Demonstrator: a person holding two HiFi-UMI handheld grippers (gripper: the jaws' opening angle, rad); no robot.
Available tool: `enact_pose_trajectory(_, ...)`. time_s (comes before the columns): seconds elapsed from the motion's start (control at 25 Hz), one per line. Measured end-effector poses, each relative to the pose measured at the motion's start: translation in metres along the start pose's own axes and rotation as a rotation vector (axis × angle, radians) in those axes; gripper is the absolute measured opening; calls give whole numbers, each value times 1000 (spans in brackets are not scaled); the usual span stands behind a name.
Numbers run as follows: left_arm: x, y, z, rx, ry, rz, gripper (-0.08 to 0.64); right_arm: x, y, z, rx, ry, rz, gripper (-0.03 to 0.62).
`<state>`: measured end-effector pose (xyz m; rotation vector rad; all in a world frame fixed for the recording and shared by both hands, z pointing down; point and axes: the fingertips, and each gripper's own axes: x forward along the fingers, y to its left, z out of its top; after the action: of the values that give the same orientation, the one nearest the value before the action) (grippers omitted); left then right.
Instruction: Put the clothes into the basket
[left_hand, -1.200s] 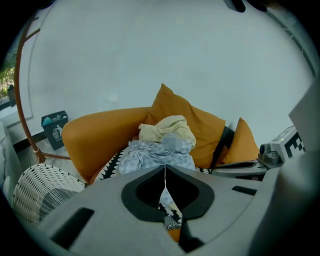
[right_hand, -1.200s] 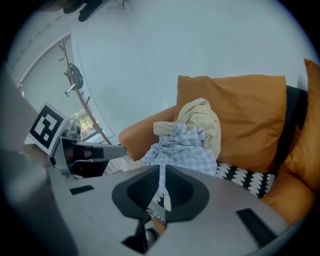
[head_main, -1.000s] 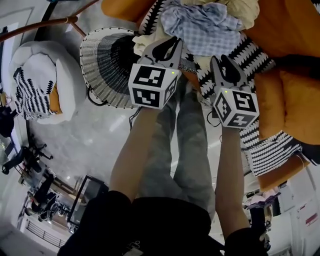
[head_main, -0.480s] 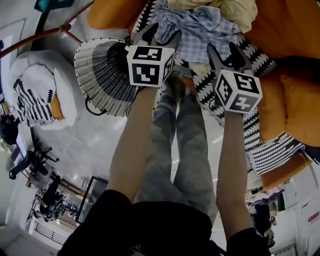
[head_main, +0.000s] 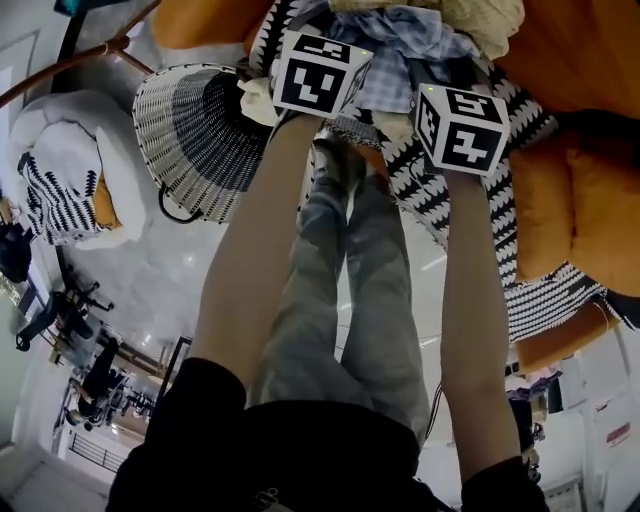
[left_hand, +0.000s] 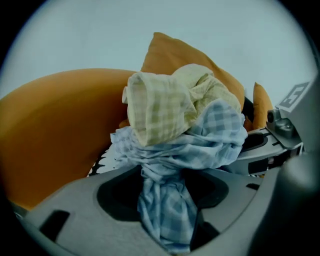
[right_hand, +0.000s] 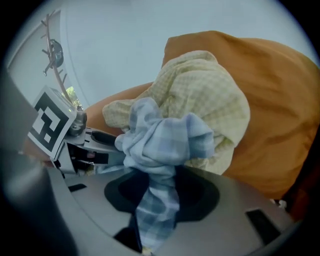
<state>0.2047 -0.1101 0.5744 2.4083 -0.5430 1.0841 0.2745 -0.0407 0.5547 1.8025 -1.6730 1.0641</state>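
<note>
Two-handed reach into the pile at twelve o'clock of the head view. At ten o'clock, just left of the pile: wicker basket (head_main: 195, 125), mouth open.

Left gripper (left_hand: 165, 200): jaws opening to their widest, blue checked shirt (left_hand: 200, 145) bunched between them, probably not pinched.

Right gripper (right_hand: 157, 200): jaws closing round a fold of the same shirt.

Likely to slip off the left side if lifted now. Might also drag along the yellow checked garment (right_hand: 200, 95) resting against it, off the orange cushion (right_hand: 280, 100) at three o'clock.

Under the pile: zigzag throw (head_main: 415, 185). Could snag.
</note>
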Motion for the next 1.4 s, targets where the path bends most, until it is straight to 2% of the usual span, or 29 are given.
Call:
enact_pose_trajectory(0.04, 1, -1, -2, -2, 0, -12, 250, 0, 1, -3, 10, 5, 13, 133)
enact_pose_trajectory(0.08, 0, -2, -3, -4, 0, -24, 245, -1, 4, -6, 20, 8, 31, 110)
enact_pose_trajectory(0.16, -5, -3, -7, -1, 5, -37, 191, -5, 13, -8, 36, 8, 63, 80)
enact_pose_trajectory(0.24, -14, -4, -9, 1, 8, -36, 124, -10, 22, -7, 45, 6, 77, 71)
enact_pose_trajectory(0.32, -25, -7, -11, -14, -3, -36, 95, -17, 28, -5, 58, -1, 86, 66)
enact_pose_trajectory(0.68, -99, -18, -25, -133, -127, -32, 77, -68, 72, 11, 38, -117, 163, 58)
enact_pose_trajectory(1.04, -190, 4, -58, -239, -246, 44, 75, -107, 166, 35, -45, -221, 299, 55)
enact_pose_trajectory(1.28, -261, 36, -86, -328, -312, 139, 75, -124, 251, 46, -110, -240, 425, 55)
enact_pose_trajectory(1.4, -301, 58, -108, -368, -340, 211, 75, -128, 302, 50, -164, -233, 512, 54)
